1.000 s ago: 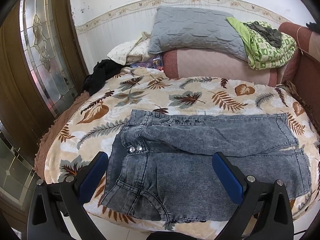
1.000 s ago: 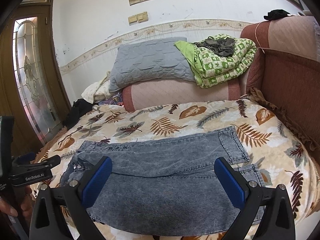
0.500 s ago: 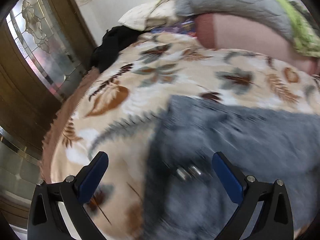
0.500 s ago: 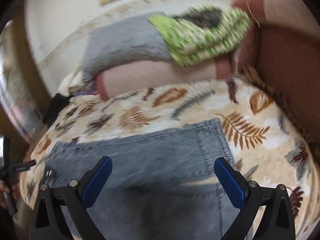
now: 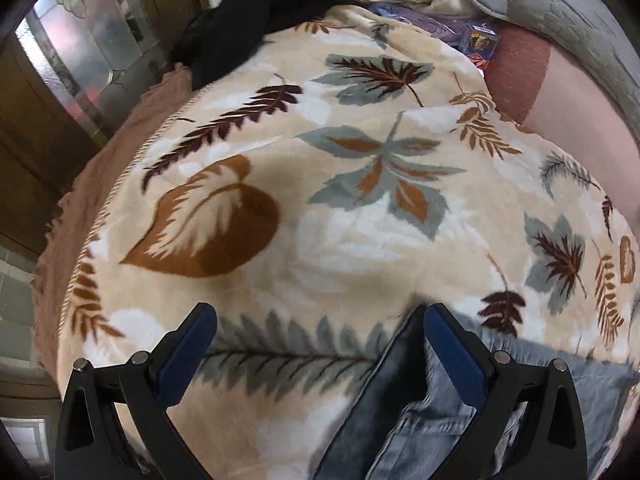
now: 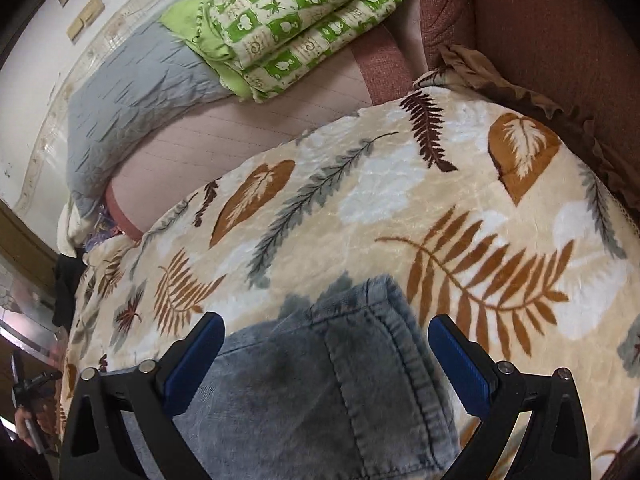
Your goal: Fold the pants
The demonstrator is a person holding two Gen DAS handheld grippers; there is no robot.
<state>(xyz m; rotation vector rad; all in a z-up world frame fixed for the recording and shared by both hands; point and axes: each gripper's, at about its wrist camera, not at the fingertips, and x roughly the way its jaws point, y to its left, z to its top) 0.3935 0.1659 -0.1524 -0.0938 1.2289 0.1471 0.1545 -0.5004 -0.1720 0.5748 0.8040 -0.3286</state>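
Approach is the step in hand: both tools hang low over the jeans [image 6: 320,392], which lie flat on the leaf-print blanket [image 5: 320,220] at its near edge. The left gripper [image 5: 320,344] is spread wide above the waistband corner at the left; the right gripper [image 6: 326,356] is spread over a hemmed leg cuff at the right. Next, I judge, each must drop and pinch its edge. The denim looks grey-blue, washed, stiff-seamed, slightly rumpled.
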